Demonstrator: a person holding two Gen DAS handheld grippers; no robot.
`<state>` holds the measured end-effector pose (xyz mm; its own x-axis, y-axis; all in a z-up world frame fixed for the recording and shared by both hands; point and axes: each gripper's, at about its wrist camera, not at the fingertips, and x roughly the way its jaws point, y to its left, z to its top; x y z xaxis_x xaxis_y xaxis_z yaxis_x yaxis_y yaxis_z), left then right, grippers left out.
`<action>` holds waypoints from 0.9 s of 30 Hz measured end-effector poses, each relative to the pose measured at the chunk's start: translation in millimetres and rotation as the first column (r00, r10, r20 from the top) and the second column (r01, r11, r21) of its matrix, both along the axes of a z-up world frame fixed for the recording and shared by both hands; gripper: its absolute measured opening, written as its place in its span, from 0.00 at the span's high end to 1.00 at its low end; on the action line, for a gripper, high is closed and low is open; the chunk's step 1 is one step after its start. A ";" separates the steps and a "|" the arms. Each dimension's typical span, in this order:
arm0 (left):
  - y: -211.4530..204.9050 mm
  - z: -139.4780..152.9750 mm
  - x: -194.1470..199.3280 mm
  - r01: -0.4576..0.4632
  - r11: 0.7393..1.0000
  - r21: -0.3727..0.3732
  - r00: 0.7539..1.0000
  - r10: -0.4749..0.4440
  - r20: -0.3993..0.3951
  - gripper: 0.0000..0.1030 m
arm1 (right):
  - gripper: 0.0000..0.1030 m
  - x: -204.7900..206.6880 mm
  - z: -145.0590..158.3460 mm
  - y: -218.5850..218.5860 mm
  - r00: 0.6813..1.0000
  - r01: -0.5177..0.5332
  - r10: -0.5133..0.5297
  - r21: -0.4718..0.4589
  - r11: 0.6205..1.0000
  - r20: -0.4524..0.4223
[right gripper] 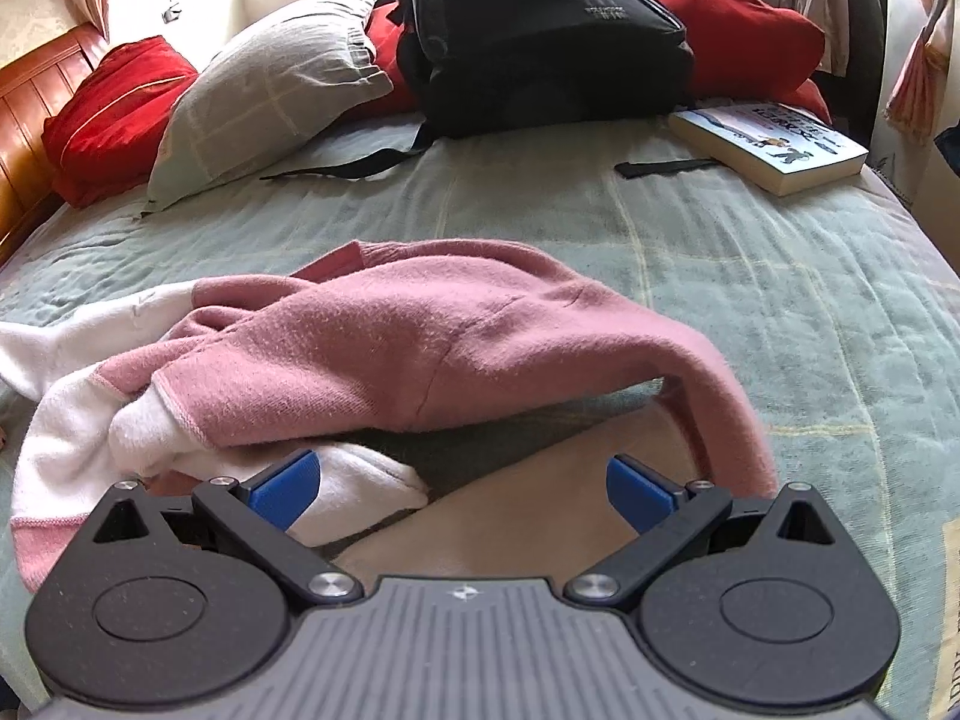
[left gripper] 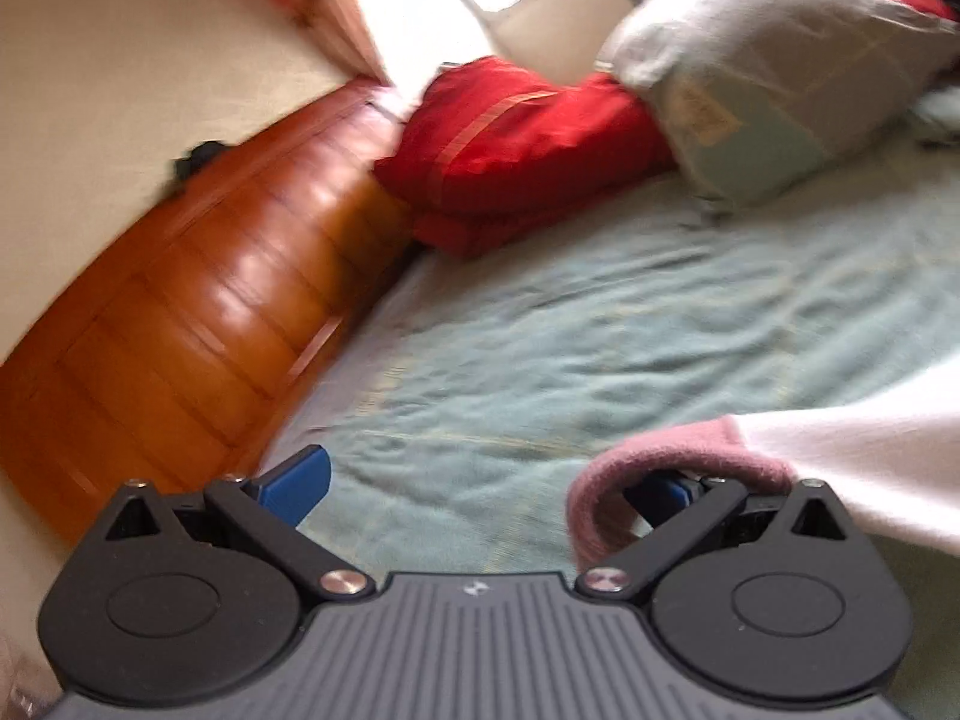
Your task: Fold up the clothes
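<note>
Right now the pink-and-white sweater (right gripper: 384, 354) lies in a rumpled heap on the green bedspread (right gripper: 780, 300), near the foot of the bed, nowhere close to folded. The right tongs (right gripper: 462, 486) gape wide at six o'clock in their own view, holding nothing; the sweater's hem bunches just ahead of them, and a pink sleeve curls round towards four o'clock past the right blue pad.

The left tongs (left gripper: 474, 489) also stand wide. In their view, a pink cuff (left gripper: 672, 462) drapes over the right-hand finger at five o'clock, with white cloth trailing off to three o'clock. It looks hooked rather than pinched, though that view is blurred.

That, I'd judge, is the first risk: a cuff merely hung on one finger can slip off, or drag the whole garment askew if the hand swings. The second is the heap itself. With layers piled up, a blind bite by the right tongs could catch two thicknesses and fold in a twist.

Up at twelve o'clock a black backpack (right gripper: 540, 30), a grey pillow (right gripper: 264, 90) and a book (right gripper: 774, 144) sit well apart from the sweater.
</note>
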<state>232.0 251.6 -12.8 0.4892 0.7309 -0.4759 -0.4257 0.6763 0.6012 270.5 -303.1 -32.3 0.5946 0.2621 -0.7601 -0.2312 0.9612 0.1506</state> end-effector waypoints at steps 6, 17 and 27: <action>2.7 -24.8 -9.8 0.028 0.983 -0.182 0.998 -0.037 -0.045 0.01 | 0.00 -0.3 -3.1 4.3 1.000 -0.016 0.016 0.002 1.000 -0.012; 11.3 -62.1 -10.7 -0.028 0.924 -0.382 0.999 0.020 -0.026 0.00 | 0.00 -0.5 -6.7 7.3 1.000 -0.012 0.012 -0.004 1.000 -0.027; 6.1 -70.7 -0.6 -0.030 0.929 -0.369 0.998 0.005 -0.070 0.00 | 0.00 2.4 -11.9 11.4 0.999 -0.006 0.006 -0.001 1.000 -0.040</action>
